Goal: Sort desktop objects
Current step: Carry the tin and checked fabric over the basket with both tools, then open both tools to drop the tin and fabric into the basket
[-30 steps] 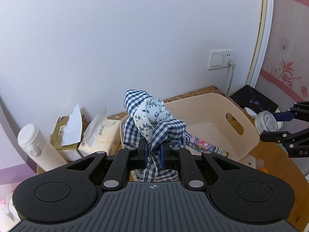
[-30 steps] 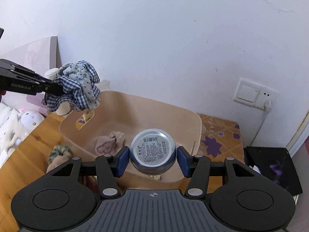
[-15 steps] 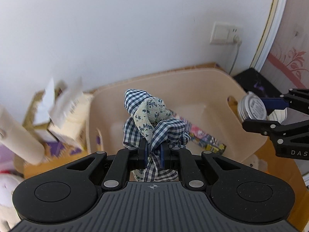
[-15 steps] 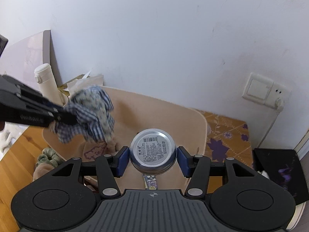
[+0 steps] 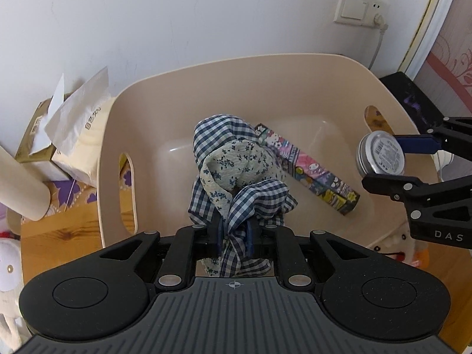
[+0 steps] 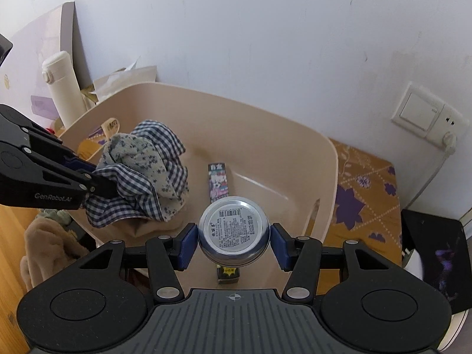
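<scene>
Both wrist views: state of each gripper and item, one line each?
left gripper: jaws opening, cloth between pads
checked cloth: bunched, held over the bin
right gripper: shut on tin
round tin: held over the bin
beige bin: holds a patterned box
patterned box: lying flat

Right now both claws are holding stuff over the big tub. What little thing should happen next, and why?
Probably let the left gripper finish opening so the checked cloth drops. Its jaws are already starting to open with the cloth between them, and it hangs over the beige tub, beside the patterned box. The right gripper holds the tin.
</scene>
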Demonstrator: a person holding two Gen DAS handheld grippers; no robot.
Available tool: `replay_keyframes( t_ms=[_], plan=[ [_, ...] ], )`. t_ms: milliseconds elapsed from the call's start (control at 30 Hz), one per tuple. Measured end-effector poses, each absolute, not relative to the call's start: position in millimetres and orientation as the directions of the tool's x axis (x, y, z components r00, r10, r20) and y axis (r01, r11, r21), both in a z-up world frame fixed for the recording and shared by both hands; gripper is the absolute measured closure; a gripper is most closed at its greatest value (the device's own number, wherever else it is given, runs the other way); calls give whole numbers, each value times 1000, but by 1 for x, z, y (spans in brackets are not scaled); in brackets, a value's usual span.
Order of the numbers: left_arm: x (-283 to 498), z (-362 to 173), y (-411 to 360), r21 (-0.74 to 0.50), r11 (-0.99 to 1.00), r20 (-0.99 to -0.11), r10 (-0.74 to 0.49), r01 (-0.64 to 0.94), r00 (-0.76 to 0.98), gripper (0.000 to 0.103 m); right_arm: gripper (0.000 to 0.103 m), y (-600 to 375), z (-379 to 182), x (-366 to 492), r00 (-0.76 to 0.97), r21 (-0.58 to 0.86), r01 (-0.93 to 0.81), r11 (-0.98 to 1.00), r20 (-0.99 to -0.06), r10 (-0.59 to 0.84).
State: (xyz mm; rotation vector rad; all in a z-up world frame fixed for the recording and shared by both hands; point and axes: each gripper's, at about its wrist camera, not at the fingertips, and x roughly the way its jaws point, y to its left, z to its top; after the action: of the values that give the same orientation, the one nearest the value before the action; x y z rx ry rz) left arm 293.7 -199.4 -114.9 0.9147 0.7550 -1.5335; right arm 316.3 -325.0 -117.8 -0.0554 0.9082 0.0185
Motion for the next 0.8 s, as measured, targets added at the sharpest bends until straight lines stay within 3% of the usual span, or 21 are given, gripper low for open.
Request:
replay_keyframes(
  t_ms=[100,167,200,267,367,533,667,800],
  plan=[
    [296,-115,-198,33,-162,-874,-483,986,-50,77,52,-324,-124,320,598,-44,-38,998,-801,-12],
    [299,-115,-197,33,-164,-875,-481,986,-51,63,51,-323,-126,320,591,-46,-34,998,-806,-17],
    [300,-114,-196,33,-166,-874,-482,986,-52,60,45,-323,-127,319,588,-45,-31,999,-809,-19],
    [302,-112,-195,25,-166,-871,-487,986,-60,49,41,-325,-124,313,595,-47,-15,999,-803,-29],
    [306,-110,-193,13,-156,-872,-485,988,-65,42,34,-327,-121,310,598,-46,-3,999,-801,-35],
    [311,-102,-187,13,-155,-862,-503,988,-67,39,18,-329,-110,304,622,-44,21,999,-782,-47],
    [316,-92,-181,10,-140,-854,-516,990,-64,27,0,-324,-102,301,640,-54,31,998,-766,-62],
    [322,-81,-174,-9,-136,-844,-530,991,-80,27,0,-323,-91,292,655,-62,37,997,-752,-71]
  ],
)
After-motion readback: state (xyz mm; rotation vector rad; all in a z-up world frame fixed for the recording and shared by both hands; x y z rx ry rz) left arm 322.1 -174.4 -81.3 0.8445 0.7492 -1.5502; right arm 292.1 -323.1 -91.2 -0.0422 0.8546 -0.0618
